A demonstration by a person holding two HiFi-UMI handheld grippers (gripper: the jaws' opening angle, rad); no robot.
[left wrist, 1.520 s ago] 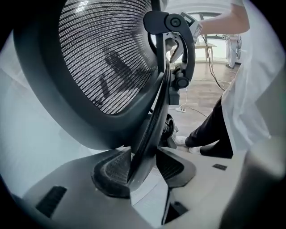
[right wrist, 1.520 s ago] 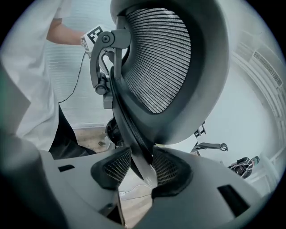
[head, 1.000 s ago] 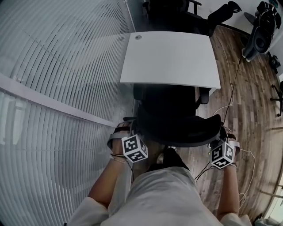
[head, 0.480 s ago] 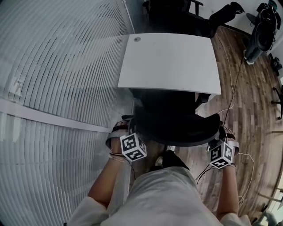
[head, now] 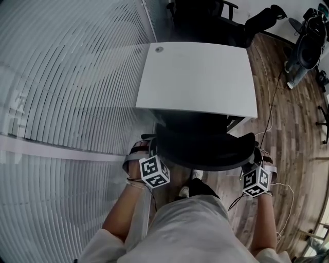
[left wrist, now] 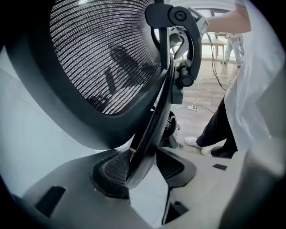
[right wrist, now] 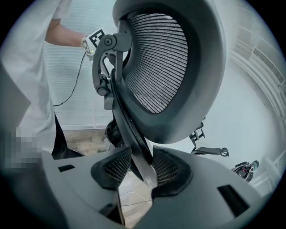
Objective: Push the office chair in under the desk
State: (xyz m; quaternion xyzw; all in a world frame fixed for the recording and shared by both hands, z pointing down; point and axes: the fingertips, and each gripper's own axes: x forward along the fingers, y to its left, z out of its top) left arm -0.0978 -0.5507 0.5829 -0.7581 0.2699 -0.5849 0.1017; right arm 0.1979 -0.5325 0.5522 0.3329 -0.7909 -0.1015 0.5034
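The black office chair [head: 205, 146] stands at the near edge of the white desk [head: 198, 77], its seat mostly hidden beneath the top. Its mesh backrest [left wrist: 103, 53] faces me. My left gripper [head: 148, 150] holds the backrest's left rim, and in the left gripper view the dark rim [left wrist: 149, 134] runs between the ribbed pads [left wrist: 111, 172]. My right gripper [head: 255, 160] holds the right rim; in the right gripper view the rim [right wrist: 134, 143] sits squeezed between its pads [right wrist: 167, 167]. Both are shut on the backrest frame.
A wall of slatted blinds [head: 67, 102] runs along the left, close to the desk and chair. Another black chair [head: 205, 15] stands beyond the desk. Cables [head: 272, 118] trail over the wooden floor on the right, near dark equipment [head: 303, 49]. The person's shoe [head: 193, 186] is behind the chair.
The chair has rolled forward under the desk, so the desk edge now covers more of the seat and armrests. Both grippers moved forward with the backrest, still shut on it.
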